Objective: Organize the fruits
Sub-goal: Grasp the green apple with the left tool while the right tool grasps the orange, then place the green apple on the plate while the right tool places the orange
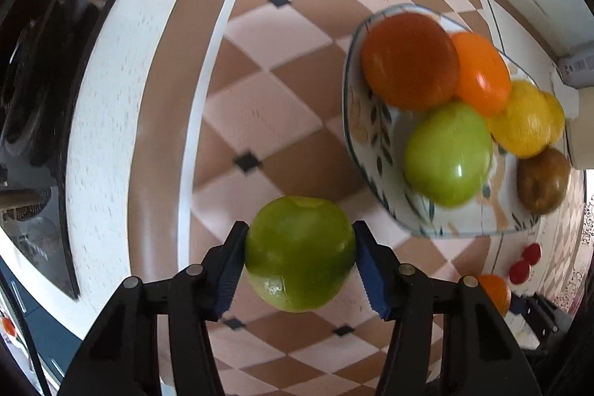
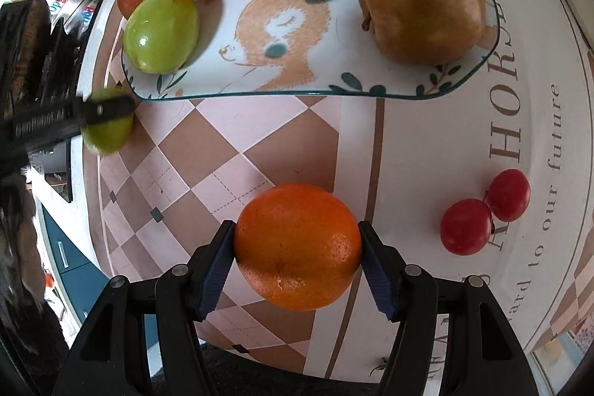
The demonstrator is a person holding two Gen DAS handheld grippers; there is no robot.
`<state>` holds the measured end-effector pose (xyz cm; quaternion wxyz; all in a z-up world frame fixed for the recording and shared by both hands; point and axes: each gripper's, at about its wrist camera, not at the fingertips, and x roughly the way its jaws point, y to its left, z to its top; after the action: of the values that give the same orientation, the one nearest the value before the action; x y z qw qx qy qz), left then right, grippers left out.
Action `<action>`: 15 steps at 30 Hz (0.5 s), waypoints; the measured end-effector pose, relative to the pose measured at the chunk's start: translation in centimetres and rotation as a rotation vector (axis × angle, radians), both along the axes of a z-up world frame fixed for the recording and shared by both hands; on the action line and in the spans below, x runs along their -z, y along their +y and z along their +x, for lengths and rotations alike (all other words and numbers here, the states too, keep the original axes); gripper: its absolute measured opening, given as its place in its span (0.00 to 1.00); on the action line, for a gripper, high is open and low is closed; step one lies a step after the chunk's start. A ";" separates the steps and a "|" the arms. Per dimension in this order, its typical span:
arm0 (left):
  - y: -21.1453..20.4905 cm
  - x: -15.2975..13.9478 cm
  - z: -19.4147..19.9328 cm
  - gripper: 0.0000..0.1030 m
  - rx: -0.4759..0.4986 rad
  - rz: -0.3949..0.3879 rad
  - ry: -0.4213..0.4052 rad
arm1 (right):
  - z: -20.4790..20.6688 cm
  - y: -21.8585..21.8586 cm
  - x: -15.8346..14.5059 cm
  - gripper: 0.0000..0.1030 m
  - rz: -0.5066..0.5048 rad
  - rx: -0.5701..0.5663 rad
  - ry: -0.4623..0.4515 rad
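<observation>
A checkered brown-and-pink cloth (image 2: 237,166) covers the table under me, and the plate (image 2: 282,88) of fruit lies ahead of both my grippers. From my left gripper (image 1: 300,257) it sits forward and to the right; from my right gripper (image 2: 297,247) it is straight ahead, so neither arm looks clearly nearer. My left gripper pinches a green apple (image 1: 300,253) between its pads, my right pinches an orange (image 2: 298,245). Two red cherries (image 2: 484,212) rest on the cloth to my right gripper's right.
</observation>
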<state>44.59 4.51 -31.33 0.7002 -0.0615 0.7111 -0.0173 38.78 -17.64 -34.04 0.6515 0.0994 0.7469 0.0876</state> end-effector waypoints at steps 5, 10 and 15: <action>-1.0 0.0 -3.9 0.52 -0.016 -0.038 0.038 | -0.1 0.0 0.1 0.66 0.007 -0.005 -0.003; -2.1 0.0 -6.1 0.52 -0.031 -0.038 0.032 | -0.5 0.5 -0.1 0.65 -0.007 -0.043 -0.023; -3.2 -2.2 -6.2 0.52 -0.042 -0.076 0.004 | -0.6 -0.2 -2.5 0.65 0.023 -0.005 -0.105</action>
<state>38.44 1.31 -29.15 0.6961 -0.1030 0.7099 -0.0296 38.20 -17.85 -31.53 0.6884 0.1002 0.7109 0.1032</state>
